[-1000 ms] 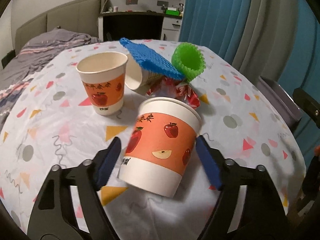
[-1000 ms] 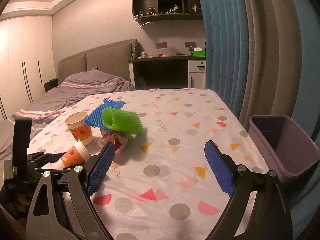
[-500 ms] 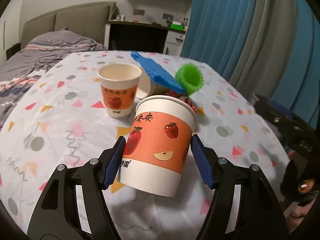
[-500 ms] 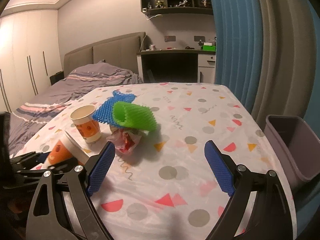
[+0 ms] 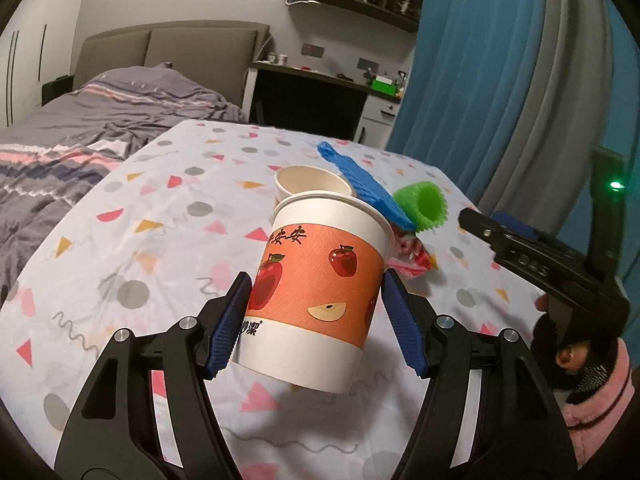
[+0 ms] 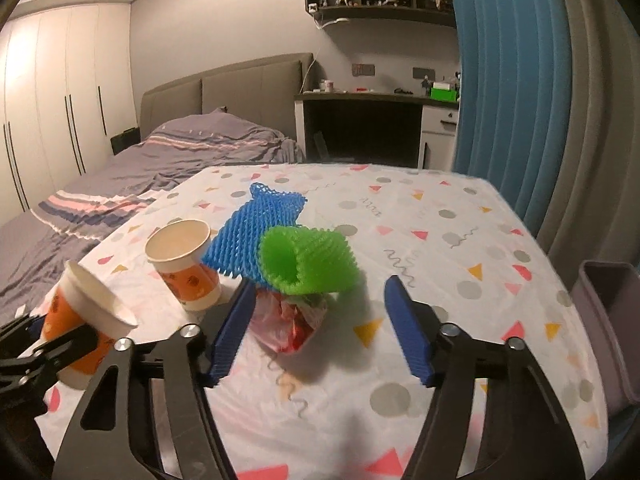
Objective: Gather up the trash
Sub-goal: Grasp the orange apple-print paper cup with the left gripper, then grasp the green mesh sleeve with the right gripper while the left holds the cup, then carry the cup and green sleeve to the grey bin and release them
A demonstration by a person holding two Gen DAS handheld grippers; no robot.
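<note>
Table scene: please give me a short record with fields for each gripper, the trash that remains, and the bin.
left gripper: shut on paper cup, lifted off the table
right gripper: open, jaws have just been closing, nothing between the pads
remaining on table: second cup upright; blue net; green net; red wrapper
bin: beside the table edge, contents not visible

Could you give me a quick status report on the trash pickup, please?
Left gripper shut on paper cup, lifted. Right gripper open, jaws just narrowed, nearing red wrapper. Bin right, path clear.
</note>
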